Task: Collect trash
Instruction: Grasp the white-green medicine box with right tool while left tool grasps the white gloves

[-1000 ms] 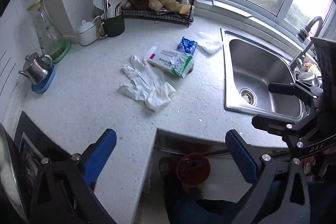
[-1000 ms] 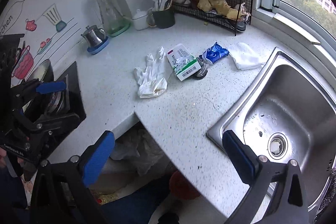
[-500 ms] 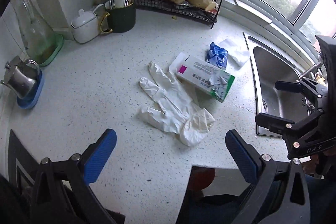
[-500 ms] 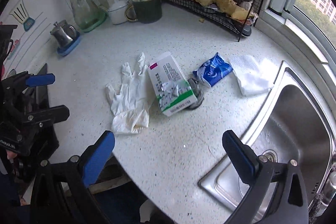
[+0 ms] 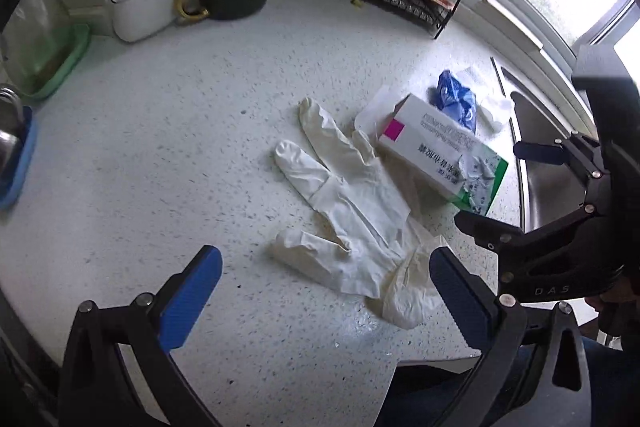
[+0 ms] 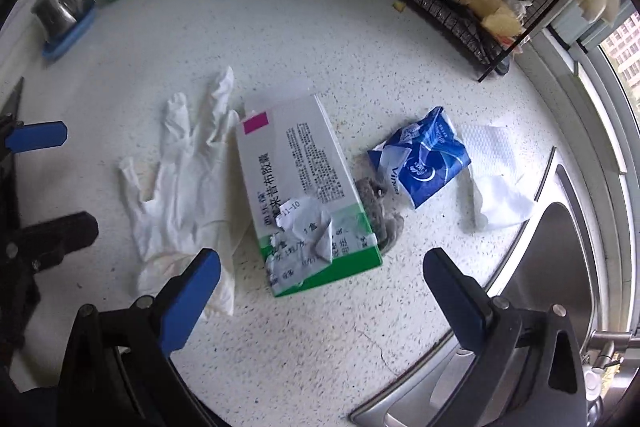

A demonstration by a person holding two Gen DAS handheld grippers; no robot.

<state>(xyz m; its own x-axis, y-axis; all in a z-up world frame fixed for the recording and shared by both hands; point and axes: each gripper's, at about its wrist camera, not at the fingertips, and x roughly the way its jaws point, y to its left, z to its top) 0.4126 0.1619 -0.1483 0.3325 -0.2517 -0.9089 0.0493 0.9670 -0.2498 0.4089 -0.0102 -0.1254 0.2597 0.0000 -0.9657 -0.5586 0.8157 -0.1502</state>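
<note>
Nothing has been collected yet, as far as these views show: all the trash lies loose on the speckled counter (image 6: pixel 360 327). Both claws are spread wide with nothing between their blue pads. The left gripper (image 5: pixel 320 287) hangs just over the near end of the white gloves (image 5: pixel 352 219), which lie flat and crumpled in the middle of the counter. The right gripper (image 6: pixel 320 287) hangs just above the near, green end of the medicine box (image 6: pixel 304 199), which lies just right of the gloves and touches or overlaps their edge. Right of the box sits a small dark scrap (image 6: pixel 374 207) against its side, then a crumpled blue wrapper (image 6: pixel 424 163), then a white paper towel (image 6: pixel 496 179) near the rim of the sink (image 6: pixel 560 287). No bin or bag shows in either view. By my reading the task is at its very start, with five pieces left to pick up; the gloves and the box look like the first targets.
</note>
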